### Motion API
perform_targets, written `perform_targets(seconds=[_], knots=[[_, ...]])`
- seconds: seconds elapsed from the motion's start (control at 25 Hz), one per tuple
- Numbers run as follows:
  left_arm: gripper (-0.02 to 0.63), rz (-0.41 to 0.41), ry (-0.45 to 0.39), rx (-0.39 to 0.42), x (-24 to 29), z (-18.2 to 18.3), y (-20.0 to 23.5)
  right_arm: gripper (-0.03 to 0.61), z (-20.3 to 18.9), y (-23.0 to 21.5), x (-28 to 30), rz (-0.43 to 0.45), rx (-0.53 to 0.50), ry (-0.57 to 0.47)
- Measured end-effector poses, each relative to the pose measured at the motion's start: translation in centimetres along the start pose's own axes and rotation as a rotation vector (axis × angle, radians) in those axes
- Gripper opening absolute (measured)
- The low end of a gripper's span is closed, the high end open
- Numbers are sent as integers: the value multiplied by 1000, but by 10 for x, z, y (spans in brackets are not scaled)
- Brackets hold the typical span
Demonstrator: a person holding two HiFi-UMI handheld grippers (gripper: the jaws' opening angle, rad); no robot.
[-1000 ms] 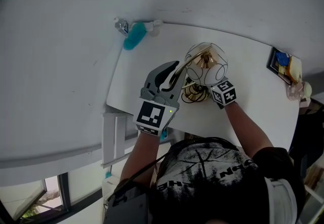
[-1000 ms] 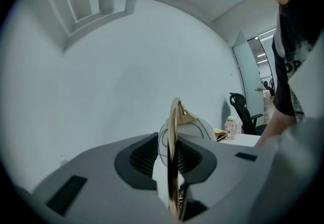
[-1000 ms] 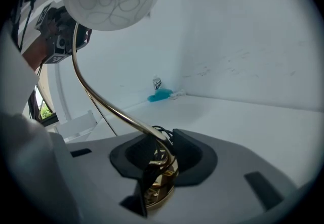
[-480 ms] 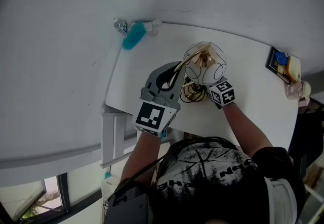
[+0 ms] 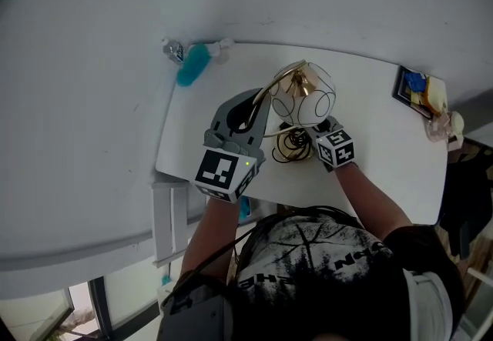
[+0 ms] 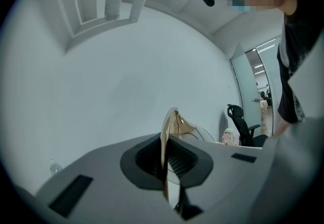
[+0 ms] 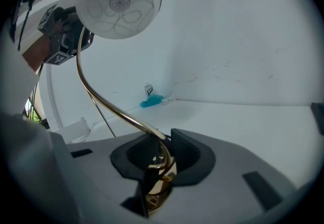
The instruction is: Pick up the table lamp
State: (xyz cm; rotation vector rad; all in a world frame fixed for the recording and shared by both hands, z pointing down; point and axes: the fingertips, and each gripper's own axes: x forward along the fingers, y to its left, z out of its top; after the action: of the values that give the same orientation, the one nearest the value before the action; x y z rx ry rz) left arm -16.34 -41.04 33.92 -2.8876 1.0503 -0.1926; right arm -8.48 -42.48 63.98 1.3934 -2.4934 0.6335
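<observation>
My left gripper point(image 6: 165, 165) is closed right down on the table lamp point(image 5: 302, 101). Its two dark pads pinch the thin gold stem point(image 6: 164, 139), which runs up between them and curves away toward the shade (barely a sliver of gap, and the stem fills it). My right gripper point(image 7: 158, 170) stands at a middling width, lower on the same lamp. The broader gold piece at the foot of the stem sits between its pads, and they press on it from both sides. From there the stem sweeps up and to the left to the white globe shade point(image 7: 119, 1), which faces back at me with its looping wire pattern.

Seen from my head, the lamp is near the middle of the white tabletop point(image 5: 377, 147), with one gripper on each side of it. Its black cord point(image 5: 290, 144) lies coiled just beside the foot. Whether the foot is touching the tabletop I cannot tell. A teal bottle point(image 5: 189, 68) lies well apart at the far left corner
</observation>
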Motion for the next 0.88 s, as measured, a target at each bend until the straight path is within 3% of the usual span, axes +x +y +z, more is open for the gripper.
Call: perform_targets(seconds=[0.52,0.88], knots=[[18,-181,-182,-2,25,68,-22,89,62,-40,-105,-192,0,-152],[18,-312,-228,7,53,102,-86,86,62,-66,-183,-297,30,-222]])
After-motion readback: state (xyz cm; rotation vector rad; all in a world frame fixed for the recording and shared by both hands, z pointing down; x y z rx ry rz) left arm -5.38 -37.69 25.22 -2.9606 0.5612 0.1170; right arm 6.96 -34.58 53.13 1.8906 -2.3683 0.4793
